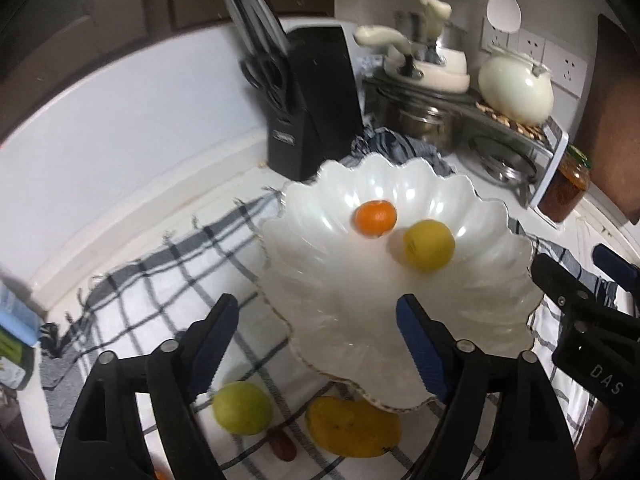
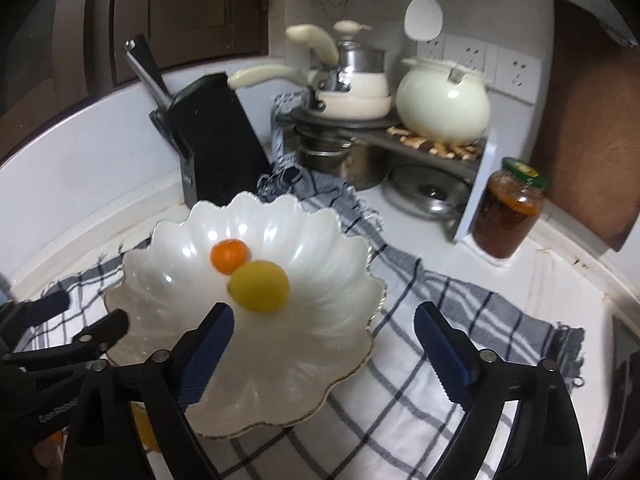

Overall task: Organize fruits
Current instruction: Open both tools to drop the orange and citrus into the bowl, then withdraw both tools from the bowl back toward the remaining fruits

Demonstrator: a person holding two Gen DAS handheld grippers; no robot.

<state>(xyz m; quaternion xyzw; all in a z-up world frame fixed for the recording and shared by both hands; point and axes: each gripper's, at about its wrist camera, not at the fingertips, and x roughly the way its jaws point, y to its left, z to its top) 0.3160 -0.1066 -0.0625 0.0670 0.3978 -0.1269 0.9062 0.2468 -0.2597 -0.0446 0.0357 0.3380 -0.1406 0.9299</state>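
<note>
A white scalloped bowl (image 1: 340, 300) (image 2: 280, 360) stands on a checked cloth (image 1: 160, 280) (image 2: 440, 320). In it lie a small orange (image 1: 375, 218) (image 2: 230, 255) and a yellow lemon (image 1: 429, 245) (image 2: 259, 286), touching or nearly so. My left gripper (image 1: 316, 304) (image 2: 90, 308) is open over the bowl's near left rim, nothing between its fingers. My right gripper (image 2: 324, 312) (image 1: 568, 258) is open over the bowl's near right side, also holding nothing. On the cloth in front of the bowl lie a green round fruit (image 1: 242, 408), a yellow mango (image 1: 354, 426) and a small red item (image 1: 282, 444).
A black knife block (image 1: 312, 100) (image 2: 216, 140) stands behind the bowl. A metal rack with pots and a cream kettle (image 1: 516, 88) (image 2: 444, 96) fills the back corner. A jar (image 2: 508, 212) of dark preserve stands at its right. The wall runs along the left.
</note>
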